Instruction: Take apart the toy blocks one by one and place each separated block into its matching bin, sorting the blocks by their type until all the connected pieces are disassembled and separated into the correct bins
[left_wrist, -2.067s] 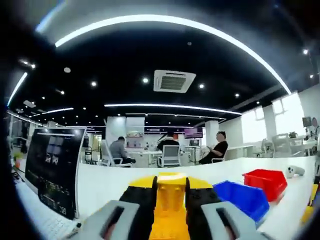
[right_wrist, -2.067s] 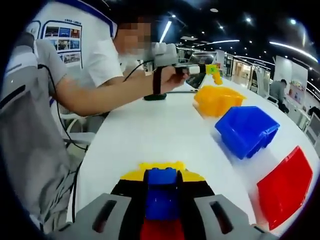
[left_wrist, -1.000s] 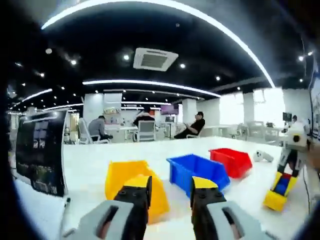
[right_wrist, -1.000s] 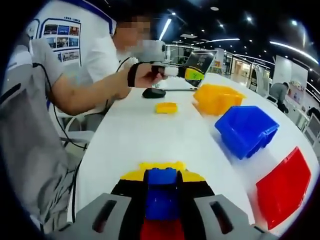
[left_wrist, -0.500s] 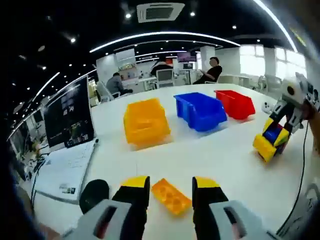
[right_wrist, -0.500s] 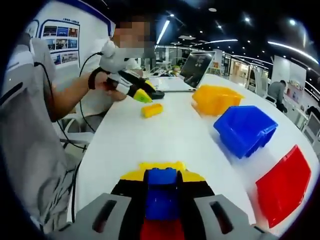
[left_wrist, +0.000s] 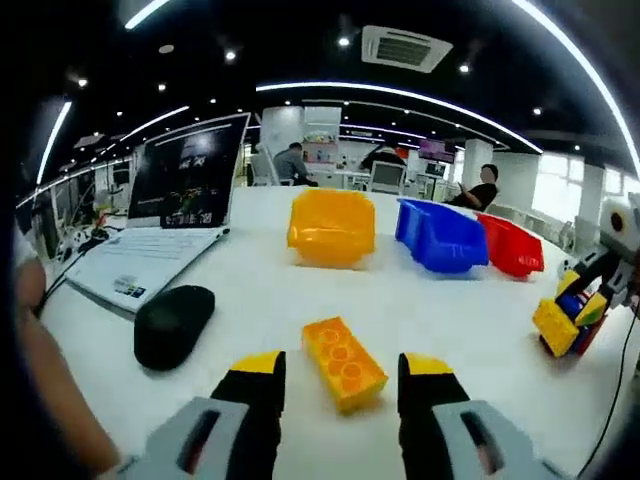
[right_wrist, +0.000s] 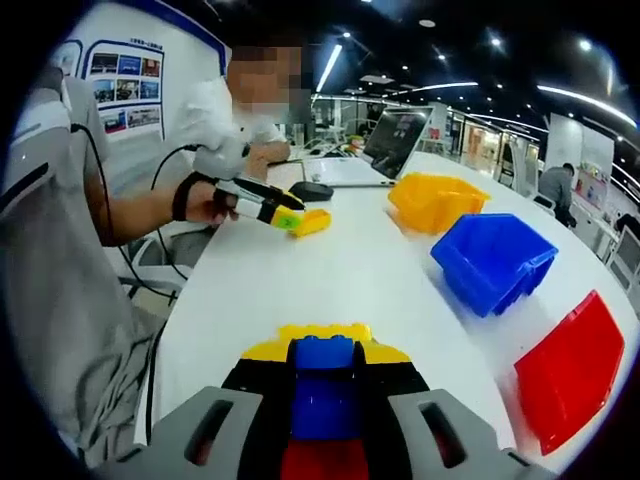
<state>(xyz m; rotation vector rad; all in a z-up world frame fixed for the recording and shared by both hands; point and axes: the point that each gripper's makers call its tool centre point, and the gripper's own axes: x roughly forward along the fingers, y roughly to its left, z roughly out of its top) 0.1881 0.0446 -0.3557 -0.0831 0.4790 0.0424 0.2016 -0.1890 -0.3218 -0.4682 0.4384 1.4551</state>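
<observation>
The left gripper stands wide, its jaws either side of a loose yellow studded plastic block lying on the white table, not yet touching it. The right gripper is clamped on a stack of blue and red plastic blocks. Left of the yellow block sits a black computer mouse. Beyond the yellow block stand three plastic bins in a row: yellow bin, blue bin, red bin. An open laptop sits beyond the mouse.
</observation>
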